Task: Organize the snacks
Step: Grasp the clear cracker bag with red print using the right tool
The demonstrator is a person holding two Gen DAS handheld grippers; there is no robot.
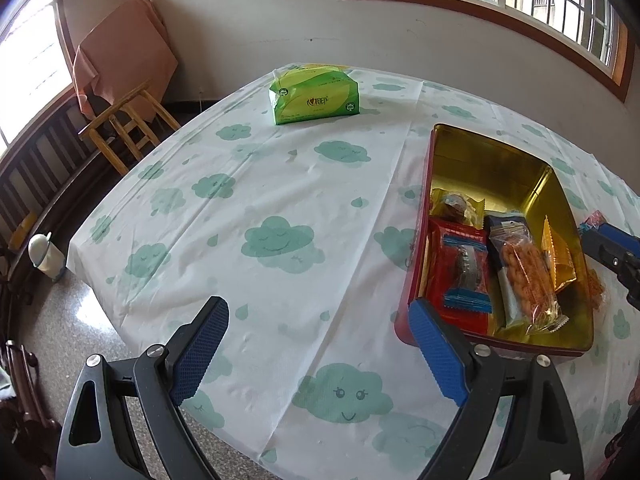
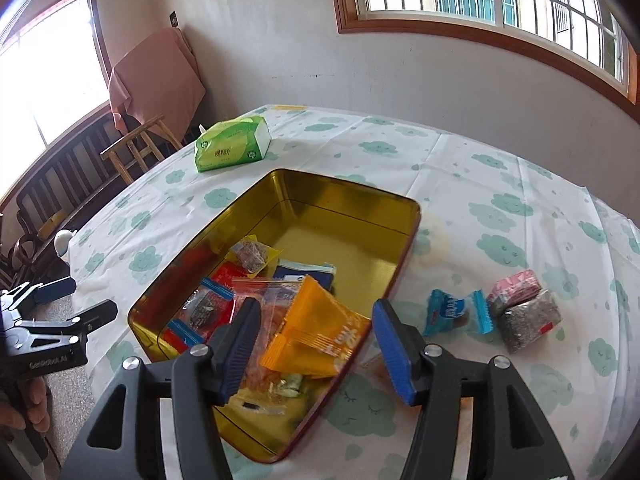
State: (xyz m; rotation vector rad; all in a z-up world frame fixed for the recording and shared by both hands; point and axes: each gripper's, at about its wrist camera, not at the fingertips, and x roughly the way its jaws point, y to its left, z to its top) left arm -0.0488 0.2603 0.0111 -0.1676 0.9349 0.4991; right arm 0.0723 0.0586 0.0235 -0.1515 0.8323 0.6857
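A red tin with a gold inside sits on the cloud-print tablecloth and holds several wrapped snacks. An orange packet leans on the tin's near right wall, between my right gripper's open fingers. My right gripper is open and empty above the tin's near end; it also shows at the right edge of the left wrist view. My left gripper is open and empty over bare tablecloth, left of the tin. On the cloth right of the tin lie a blue packet, a pink packet and a grey packet.
A green tissue pack lies at the table's far side. A wooden stool and an orange-draped chair stand at the far left. The table edge drops off to the floor at the left, near a white bin.
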